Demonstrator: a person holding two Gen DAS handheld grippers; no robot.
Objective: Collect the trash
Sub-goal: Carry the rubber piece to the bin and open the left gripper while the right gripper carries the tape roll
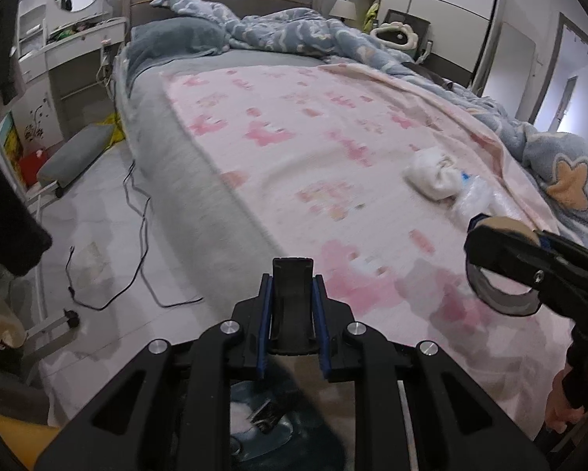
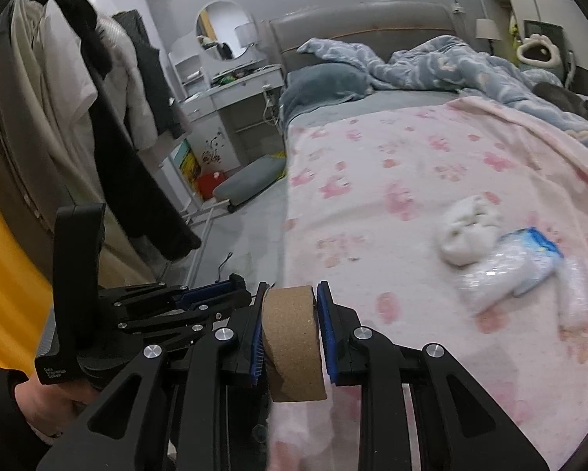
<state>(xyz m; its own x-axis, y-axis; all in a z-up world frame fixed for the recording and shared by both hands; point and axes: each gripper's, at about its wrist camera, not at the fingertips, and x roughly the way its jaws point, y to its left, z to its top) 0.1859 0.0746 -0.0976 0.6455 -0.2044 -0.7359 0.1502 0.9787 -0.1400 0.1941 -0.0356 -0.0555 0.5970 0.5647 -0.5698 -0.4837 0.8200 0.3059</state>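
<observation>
My right gripper (image 2: 290,333) is shut on an empty brown cardboard tape roll (image 2: 292,345) and holds it above the near end of the bed; the roll also shows in the left wrist view (image 1: 497,274). My left gripper (image 1: 292,314) is shut on a black clip-shaped object (image 1: 294,306) at the bed's foot. A dark trash bin (image 1: 262,420) with scraps inside lies below it. On the pink floral blanket (image 2: 411,180) lie a crumpled white tissue wad (image 2: 468,233) and a clear plastic wrapper with a blue label (image 2: 517,271); both show in the left wrist view (image 1: 431,172) (image 1: 476,196).
A blue quilt (image 1: 333,35) is bunched along the far and right side of the bed. A black cable (image 1: 137,243) and a grey cushion (image 1: 78,153) lie on the floor to the left. Clothes hang on a rack (image 2: 90,117) at left.
</observation>
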